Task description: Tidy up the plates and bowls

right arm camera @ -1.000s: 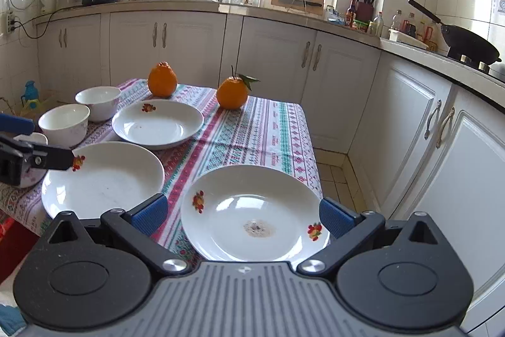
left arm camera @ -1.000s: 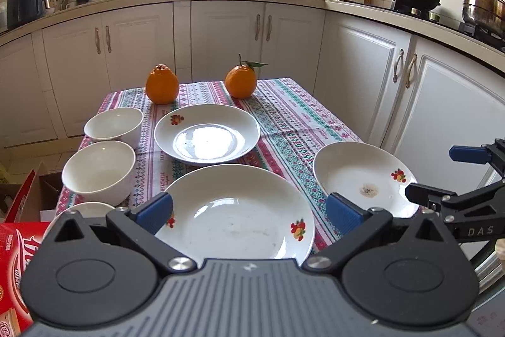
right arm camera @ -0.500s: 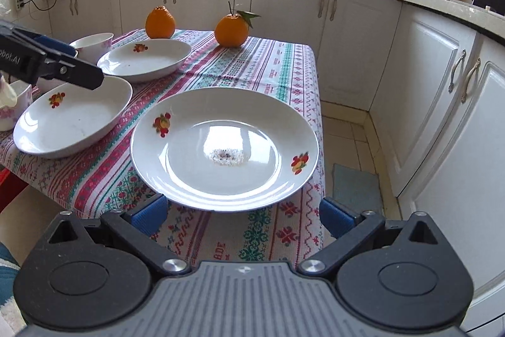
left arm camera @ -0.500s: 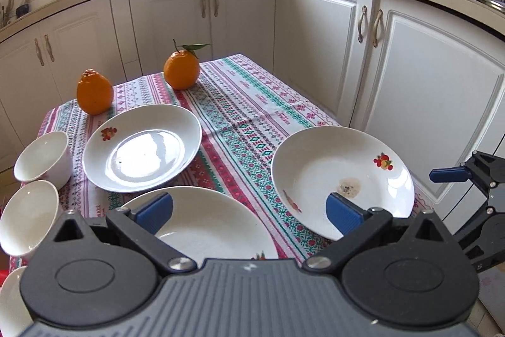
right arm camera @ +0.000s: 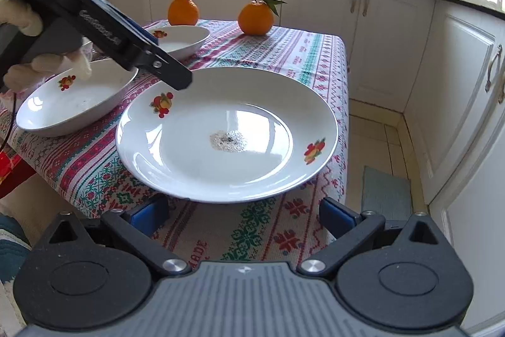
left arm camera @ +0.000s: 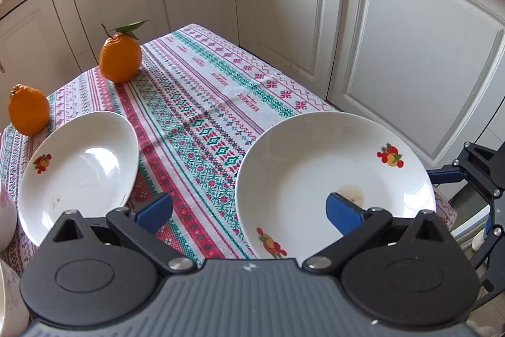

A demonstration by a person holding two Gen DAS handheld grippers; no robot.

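Step in hand: approach to stained plate (right arm camera: 227, 131) at near right counter corner, rim overhanging edge. Right tool (right arm camera: 243, 215) wide open, empty, below rim. Left tool (left arm camera: 249, 210) open, empty, over plate. Next: near rim to be pinched.

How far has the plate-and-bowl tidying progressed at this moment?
Done: nothing stacked; three plates lie apart on the tablecloth. In hand: both open grippers close on the stained plate, the left gripper over its rim, the right gripper below its near edge. Left: lifting and stacking it.
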